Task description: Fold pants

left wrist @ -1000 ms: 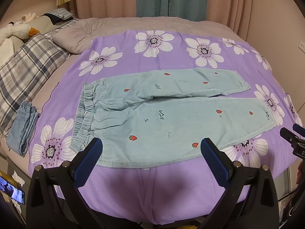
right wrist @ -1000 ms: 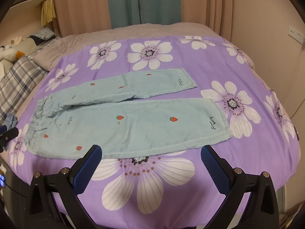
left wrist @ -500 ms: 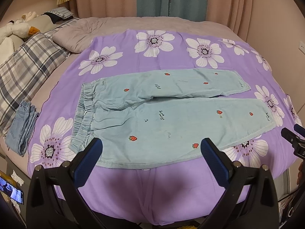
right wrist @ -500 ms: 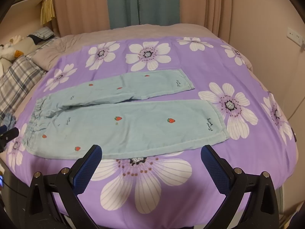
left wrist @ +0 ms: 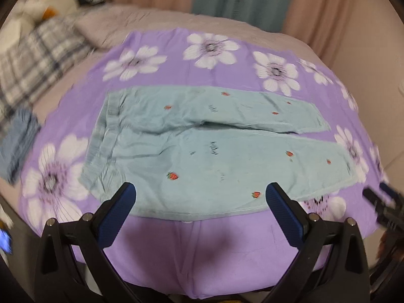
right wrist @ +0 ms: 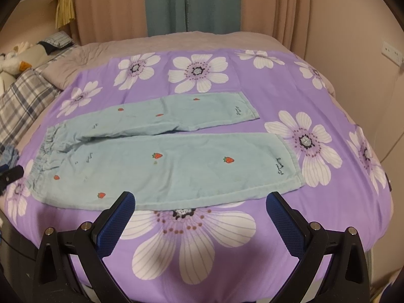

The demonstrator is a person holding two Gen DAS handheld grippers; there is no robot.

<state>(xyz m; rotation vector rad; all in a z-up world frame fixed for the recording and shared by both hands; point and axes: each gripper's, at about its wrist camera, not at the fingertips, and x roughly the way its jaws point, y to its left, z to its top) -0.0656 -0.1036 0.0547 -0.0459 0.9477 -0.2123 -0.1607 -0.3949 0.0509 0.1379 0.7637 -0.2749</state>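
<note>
Light blue pants with small red strawberries lie flat on a purple flowered sheet, waistband to the left, both legs stretched right. They also show in the right wrist view. My left gripper is open and empty, hovering over the near edge of the pants by the seat. My right gripper is open and empty, over the near edge of the front leg. The left view is blurred by motion. The other gripper's tip shows at the right edge there.
A plaid pillow and a plush toy lie at the left. Folded blue denim sits at the bed's left edge. Curtains hang behind the bed. A wall socket is on the right wall.
My left gripper has moved forward and tilted, so the pants look closer and the view is blurred. My right gripper has crept slightly closer. Both stay open.
</note>
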